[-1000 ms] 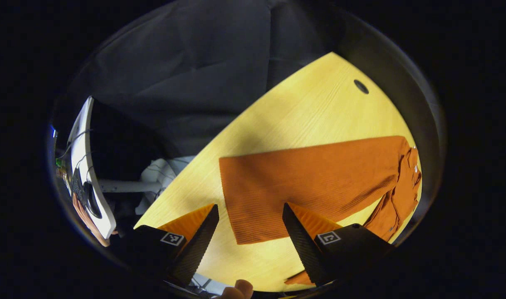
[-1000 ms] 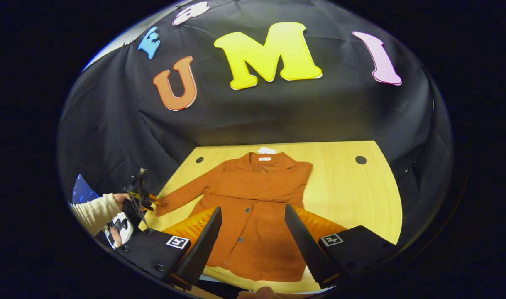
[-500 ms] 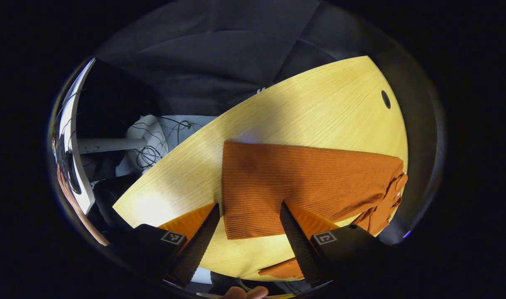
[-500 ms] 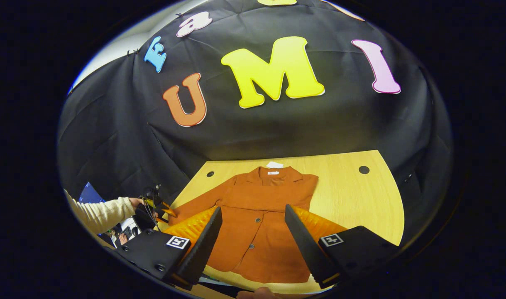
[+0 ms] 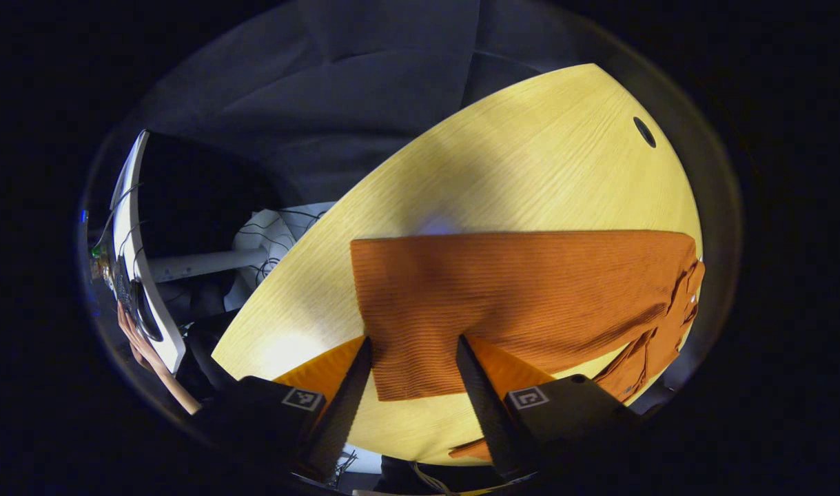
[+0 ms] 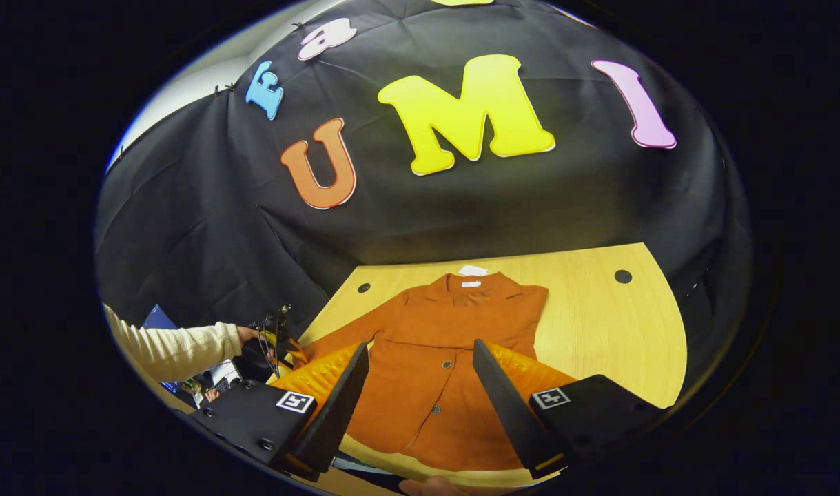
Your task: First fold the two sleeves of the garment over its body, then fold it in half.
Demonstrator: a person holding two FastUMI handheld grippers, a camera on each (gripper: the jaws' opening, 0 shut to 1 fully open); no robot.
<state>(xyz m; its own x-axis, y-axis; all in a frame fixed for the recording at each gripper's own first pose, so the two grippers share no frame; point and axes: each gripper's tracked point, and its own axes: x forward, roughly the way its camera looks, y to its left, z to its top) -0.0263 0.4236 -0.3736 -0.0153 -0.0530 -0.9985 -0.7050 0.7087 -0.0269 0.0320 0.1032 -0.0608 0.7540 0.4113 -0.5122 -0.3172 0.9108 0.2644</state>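
An orange button-front jacket lies flat on the yellow wooden table, collar toward the wall. One sleeve lies folded across its chest. The other sleeve stretches out sideways to the table's edge. My left gripper is open, its fingers standing on either side of that sleeve's cuff end. In the right gripper view the left gripper shows at the sleeve's tip, held by a hand in a cream sleeve. My right gripper hangs open above the jacket's lower front, holding nothing.
The table has round cable holes. A white label lies at the collar. Past the table's edge are a white stand with cables and a white-edged panel.
My left gripper's fingers have drawn a little closer together around the cuff end. The right gripper has drifted slightly; the jacket has not moved.
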